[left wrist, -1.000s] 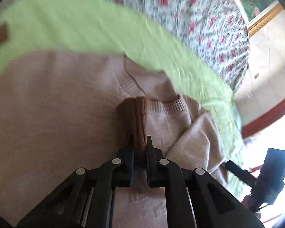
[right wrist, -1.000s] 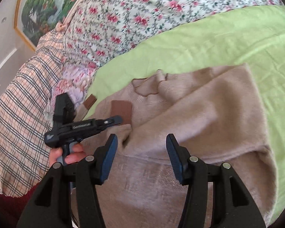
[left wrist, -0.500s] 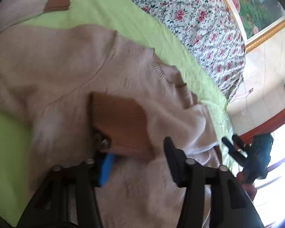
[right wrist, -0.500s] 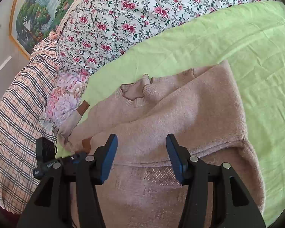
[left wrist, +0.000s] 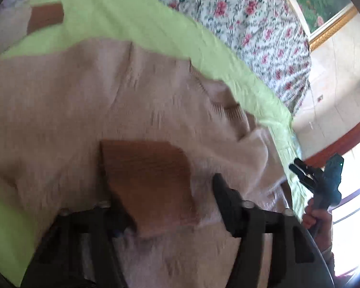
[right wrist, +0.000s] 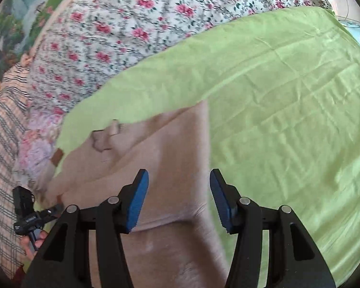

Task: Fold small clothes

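1. The left tongs point(left wrist: 165, 206) stand with their fingers apart over the beige sweater point(left wrist: 88, 110); the brown cuff point(left wrist: 148, 180) of a folded-in sleeve lies between them and covers the left finger, gripped by neither.
2. The right tongs point(right wrist: 177, 199) are also spread wide and hold nothing. Their blue pads point(right wrist: 138, 204) hang above the sweater's right edge, which runs up between the two fingers.
3. The sweater point(right wrist: 141, 168) lies flat on the bed's green sheet point(right wrist: 288, 120), its neckline point(right wrist: 103, 139) toward the pillows.
4. Right of that edge the sheet stretches bare and creased out to the bed's far side.
5. In the left wrist view a green strip point(left wrist: 136, 24) runs beyond the sweater's upper edge, and the second brown cuff point(left wrist: 45, 18) lies on it, well apart from the first.
6. Beyond the sheet lies a floral cover point(right wrist: 136, 31), with a plaid one point(right wrist: 2, 144) at the left.
7. A framed painting point(left wrist: 324, 2) hangs on the wall farthest back.
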Available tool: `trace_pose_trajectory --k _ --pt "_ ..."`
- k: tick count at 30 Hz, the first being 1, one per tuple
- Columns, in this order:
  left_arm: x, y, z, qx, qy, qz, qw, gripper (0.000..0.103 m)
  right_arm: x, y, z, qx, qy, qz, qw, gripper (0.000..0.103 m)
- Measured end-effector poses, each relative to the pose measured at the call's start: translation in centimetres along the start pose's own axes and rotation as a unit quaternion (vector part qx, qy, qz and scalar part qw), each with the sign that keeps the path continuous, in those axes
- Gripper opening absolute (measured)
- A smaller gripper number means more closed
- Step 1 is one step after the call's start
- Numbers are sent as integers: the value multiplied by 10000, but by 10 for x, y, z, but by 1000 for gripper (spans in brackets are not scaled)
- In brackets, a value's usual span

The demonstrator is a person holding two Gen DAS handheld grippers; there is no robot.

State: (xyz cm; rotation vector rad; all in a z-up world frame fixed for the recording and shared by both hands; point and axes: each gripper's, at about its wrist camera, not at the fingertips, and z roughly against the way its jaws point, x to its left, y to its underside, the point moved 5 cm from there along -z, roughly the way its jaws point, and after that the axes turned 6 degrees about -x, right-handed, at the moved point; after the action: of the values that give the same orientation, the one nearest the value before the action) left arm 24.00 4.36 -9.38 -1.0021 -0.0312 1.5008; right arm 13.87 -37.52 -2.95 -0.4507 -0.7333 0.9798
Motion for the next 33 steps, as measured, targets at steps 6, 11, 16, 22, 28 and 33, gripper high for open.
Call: trace_pose_trajectory --k 6,11,16,22,28,33 --pt "-50 -17 50 -1271 -43 -1137 9853 6 -4 -8 -12 54 49 86 9999 55" --pt "15 -5 32 -916 -725 -352 9925 5 -3 -8 -33 309 6 128 9994 55" --pt "32 -7 25 -456 -266 175 9984 29 8 -7 -53 595 -17 305 9978 55" --pt "3 -4 3 -368 -604 -501 9962 3 21 -7 -69 772 115 641 9949 9" --pt "-34 -5 -9 -458 -537 -989 9926 5 -17 -27 -55 385 242 162 9988 8" --pt "-21 -3 -22 -195 -644 -803 9945 7 -28 -21 -60 469 352 4 9983 12"
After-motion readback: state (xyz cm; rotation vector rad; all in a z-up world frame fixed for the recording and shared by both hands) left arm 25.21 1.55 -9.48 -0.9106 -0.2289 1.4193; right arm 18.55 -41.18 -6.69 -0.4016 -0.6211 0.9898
